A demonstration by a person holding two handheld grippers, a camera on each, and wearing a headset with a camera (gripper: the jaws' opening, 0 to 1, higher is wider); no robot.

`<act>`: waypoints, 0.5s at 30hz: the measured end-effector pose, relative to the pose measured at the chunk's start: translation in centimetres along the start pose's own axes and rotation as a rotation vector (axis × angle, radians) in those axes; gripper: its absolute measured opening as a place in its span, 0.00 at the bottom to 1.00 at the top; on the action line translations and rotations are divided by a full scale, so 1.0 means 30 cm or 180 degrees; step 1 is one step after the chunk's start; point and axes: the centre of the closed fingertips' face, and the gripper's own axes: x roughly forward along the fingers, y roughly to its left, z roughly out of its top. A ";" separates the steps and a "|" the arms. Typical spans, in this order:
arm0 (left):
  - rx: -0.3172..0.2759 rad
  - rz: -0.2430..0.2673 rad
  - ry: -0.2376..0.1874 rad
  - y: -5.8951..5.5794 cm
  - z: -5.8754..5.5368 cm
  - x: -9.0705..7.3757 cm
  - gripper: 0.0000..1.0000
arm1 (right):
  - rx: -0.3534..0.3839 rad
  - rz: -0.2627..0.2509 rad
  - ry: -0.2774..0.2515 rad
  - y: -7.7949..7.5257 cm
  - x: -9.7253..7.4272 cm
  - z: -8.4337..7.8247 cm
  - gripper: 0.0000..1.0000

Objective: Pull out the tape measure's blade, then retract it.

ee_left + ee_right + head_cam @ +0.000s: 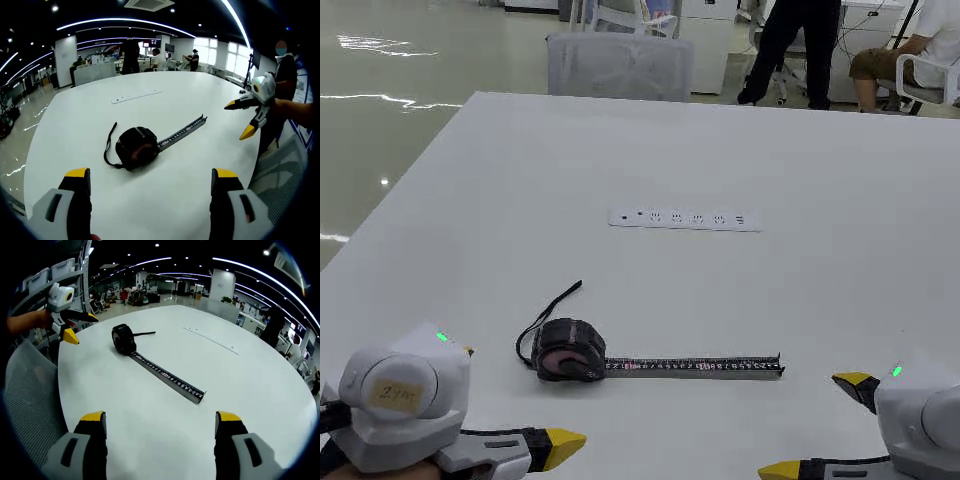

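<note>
The tape measure [568,350] lies on the white table [620,150], near the edge closest to the person, its dark round case resting on its side. Its blade [695,367] is drawn out and lies flat on the tabletop, running from the case towards the person's right and ending in a small hook. A black wrist strap [548,310] loops away from the case on the far side. The left gripper [151,175] hangs over the near edge to the left of the case, its yellow-tipped jaws spread wide with nothing between them. The right gripper [160,416] is on the other side, just short of the blade's hook end, its jaws likewise parted and empty. Neither gripper touches the tape measure or the blade. Further out, towards the middle of the table, a white power strip [685,218] lies flat, well apart from the tape measure. Beyond the far edge stands a grey mesh chair [620,65], and behind it a standing person [800,50] and a seated person [910,55] are partly in view
</note>
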 end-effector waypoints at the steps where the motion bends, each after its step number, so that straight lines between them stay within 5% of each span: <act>1: -0.0015 0.0004 -0.0017 -0.001 0.002 0.001 0.99 | -0.0003 -0.0006 -0.0003 0.003 -0.002 0.002 0.92; 8: -0.0055 0.0163 -0.0075 -0.004 0.005 0.009 0.99 | 0.0044 -0.0046 -0.0048 0.008 -0.003 0.016 0.92; 15: -0.0302 0.0309 -0.0170 -0.017 0.009 0.027 0.99 | 0.0095 0.0005 -0.0070 0.026 -0.001 0.023 0.90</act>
